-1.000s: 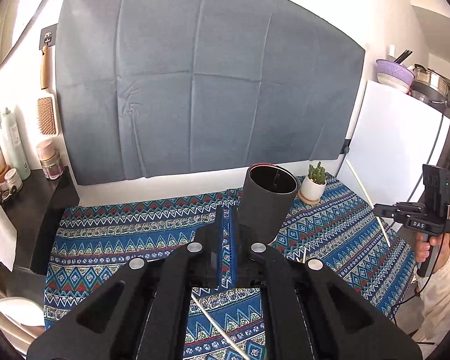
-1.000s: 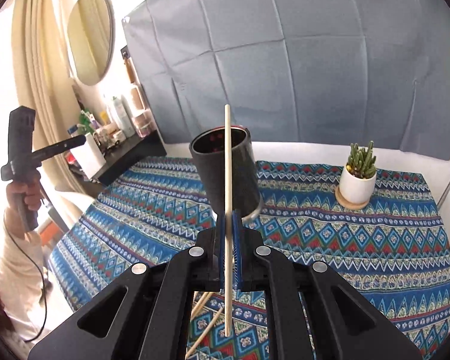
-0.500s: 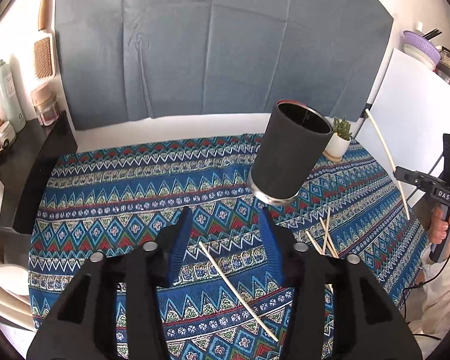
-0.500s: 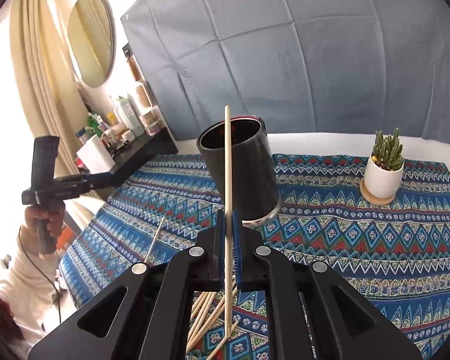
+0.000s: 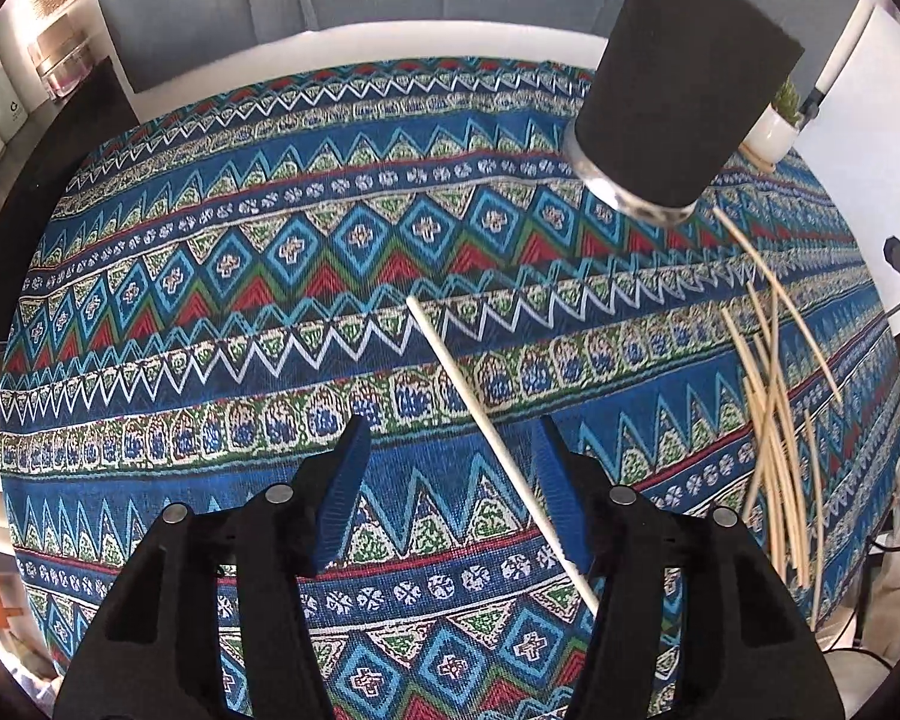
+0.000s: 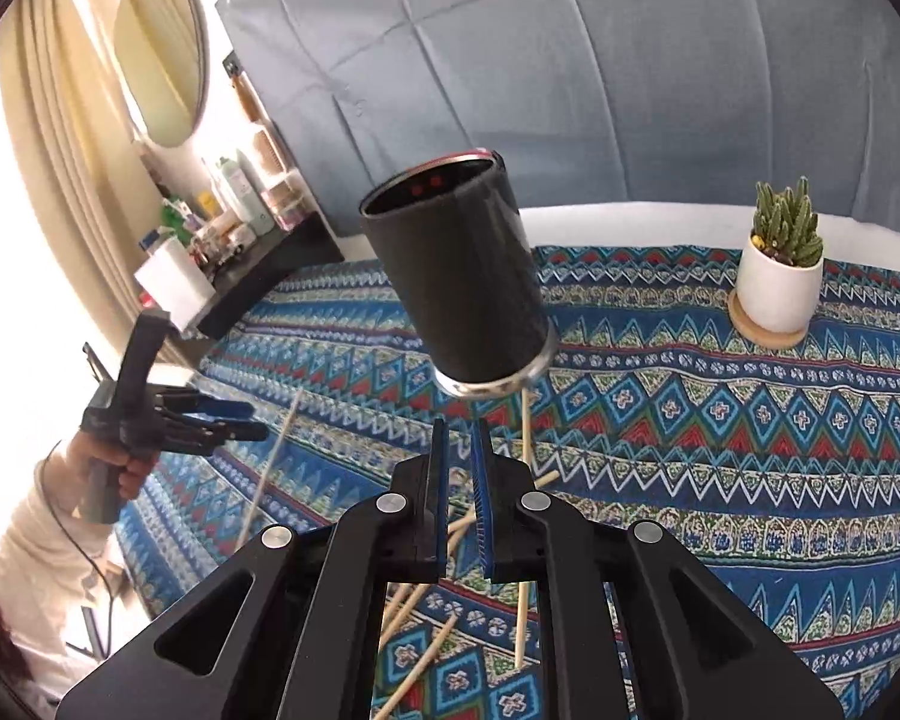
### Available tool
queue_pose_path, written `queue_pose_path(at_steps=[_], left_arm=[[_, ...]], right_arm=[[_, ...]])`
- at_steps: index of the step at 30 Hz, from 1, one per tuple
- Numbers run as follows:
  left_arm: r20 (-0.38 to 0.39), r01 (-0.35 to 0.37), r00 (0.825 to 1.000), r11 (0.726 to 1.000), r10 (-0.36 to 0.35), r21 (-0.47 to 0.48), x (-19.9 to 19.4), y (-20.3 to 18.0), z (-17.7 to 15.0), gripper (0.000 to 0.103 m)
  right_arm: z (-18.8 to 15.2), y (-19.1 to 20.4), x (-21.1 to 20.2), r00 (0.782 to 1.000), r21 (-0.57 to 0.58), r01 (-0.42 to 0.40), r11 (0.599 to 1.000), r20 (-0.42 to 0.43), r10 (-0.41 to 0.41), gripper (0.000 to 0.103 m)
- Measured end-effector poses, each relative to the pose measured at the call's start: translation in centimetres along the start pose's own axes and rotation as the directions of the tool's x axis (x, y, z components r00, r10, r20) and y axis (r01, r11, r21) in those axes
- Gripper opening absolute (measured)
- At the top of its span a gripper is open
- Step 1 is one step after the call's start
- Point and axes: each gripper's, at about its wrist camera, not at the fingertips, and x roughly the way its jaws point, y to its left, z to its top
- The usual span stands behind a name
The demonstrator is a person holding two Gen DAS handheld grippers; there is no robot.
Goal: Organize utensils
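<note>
Left tool [image 5: 447, 468]: fingers spread wide, gripping nothing. A single white chopstick [image 5: 498, 444] lies diagonally on the patterned tablecloth [image 5: 210, 300] of the tabletop, running between the two fingers; contact with the right finger can't be confirmed.

Right tool [image 6: 459, 480]: fingers apart by a narrow gap, nothing between them.

Black cylindrical holder [image 6: 456, 276] is the landmark. It looks tilted in both views, which may be lens distortion, metal rim at its base, open top showing a dark interior. In the left wrist view it sits up and right of the left tool.

Loose bamboo chopsticks [image 5: 774, 420] lie scattered on the cloth just in front of the holder's base, one thin stick reaching right up to it. In the right wrist view they lie under the right tool.

Potted cactus [image 6: 780, 270] on a wooden coaster stands well apart from the holder, on the far side from the left tool.
</note>
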Motion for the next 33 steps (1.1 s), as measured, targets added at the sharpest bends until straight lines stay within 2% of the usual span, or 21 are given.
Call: queue_pose_path(at_steps=[3, 5, 6, 9, 14, 16, 20, 23, 25, 28, 29, 30, 31, 32, 33], left_arm=[[-0.034, -0.001, 0.999, 1.000, 0.001, 0.010, 1.1, -0.4, -0.7, 0.062], [-0.032, -0.017, 0.999, 1.000, 0.018, 0.022, 1.4, -0.7, -0.9, 0.063], [-0.036, -0.029, 0.999, 0.999, 0.030, 0.033, 1.5, -0.9, -1.0, 0.067], [-0.031, -0.059, 0.998, 0.997, 0.060, 0.046, 1.9, -1.2, -1.2, 0.072], [-0.016, -0.071, 0.997, 0.997, 0.071, 0.036, 2.4, -1.3, -1.2, 0.081], [-0.014, -0.072, 0.997, 0.997, 0.072, 0.021, 2.7, -1.0, -1.3, 0.090], [-0.003, -0.079, 0.997, 0.997, 0.079, 0.026, 3.1, -1.2, -1.4, 0.098], [0.015, -0.075, 0.997, 0.997, 0.075, 0.023, 3.3, -1.3, -1.4, 0.098], [0.038, -0.076, 0.996, 0.997, 0.076, 0.023, 3.3, -1.1, -1.5, 0.098], [0.038, -0.073, 0.997, 0.997, 0.072, 0.033, 3.5, -1.0, -1.6, 0.098], [0.034, -0.069, 0.997, 0.997, 0.067, 0.036, 3.4, -1.0, -1.6, 0.098], [0.034, -0.067, 0.997, 0.997, 0.065, 0.042, 3.3, -1.0, -1.6, 0.096], [0.037, -0.063, 0.997, 0.997, 0.061, 0.050, 3.1, -1.0, -1.6, 0.093], [0.042, -0.059, 0.997, 0.997, 0.057, 0.058, 2.9, -1.2, -1.6, 0.090], [0.052, -0.056, 0.997, 0.996, 0.053, 0.066, 2.7, -1.4, -1.7, 0.080]], right_arm=[[-0.8, -0.9, 3.1, 0.994, -0.010, 0.055, 0.998, -0.095, -0.055, 0.019], [-1.2, -1.1, 4.9, 0.987, -0.039, 0.083, 0.996, -0.136, -0.087, 0.019], [-1.3, -1.1, 5.7, 0.982, -0.064, 0.110, 0.992, -0.148, -0.119, 0.021], [-1.0, -1.1, 7.7, 0.964, -0.141, 0.193, 0.971, -0.155, -0.214, 0.032], [-0.6, -2.4, 9.8, 0.921, -0.217, 0.331, 0.918, -0.138, -0.365, 0.037], [-0.6, -3.7, 10.2, 0.928, -0.171, 0.303, 0.938, -0.173, -0.331, 0.038], [-0.7, -4.4, 10.0, 0.947, -0.119, 0.256, 0.959, -0.170, -0.273, 0.038], [-0.7, -3.7, 10.0, 0.958, -0.122, 0.214, 0.969, -0.170, -0.233, 0.040], [-0.7, -3.3, 10.4, 0.951, -0.137, 0.221, 0.966, -0.189, -0.244, 0.051], [-1.0, -3.3, 11.3, 0.934, -0.139, 0.258, 0.956, -0.217, -0.283, 0.052], [-1.1, -3.0, 11.2, 0.938, -0.140, 0.257, 0.956, -0.203, -0.282, 0.053], [-1.1, -3.1, 11.3, 0.939, -0.139, 0.259, 0.956, -0.197, -0.283, 0.049], [-1.1, -3.1, 11.3, 0.937, -0.141, 0.270, 0.952, -0.190, -0.294, 0.034], [-1.2, -3.1, 11.3, 0.934, -0.152, 0.286, 0.946, -0.178, -0.311, 0.025], [-1.1, -3.2, 11.2, 0.939, -0.150, 0.269, 0.951, -0.178, -0.294, 0.009]])
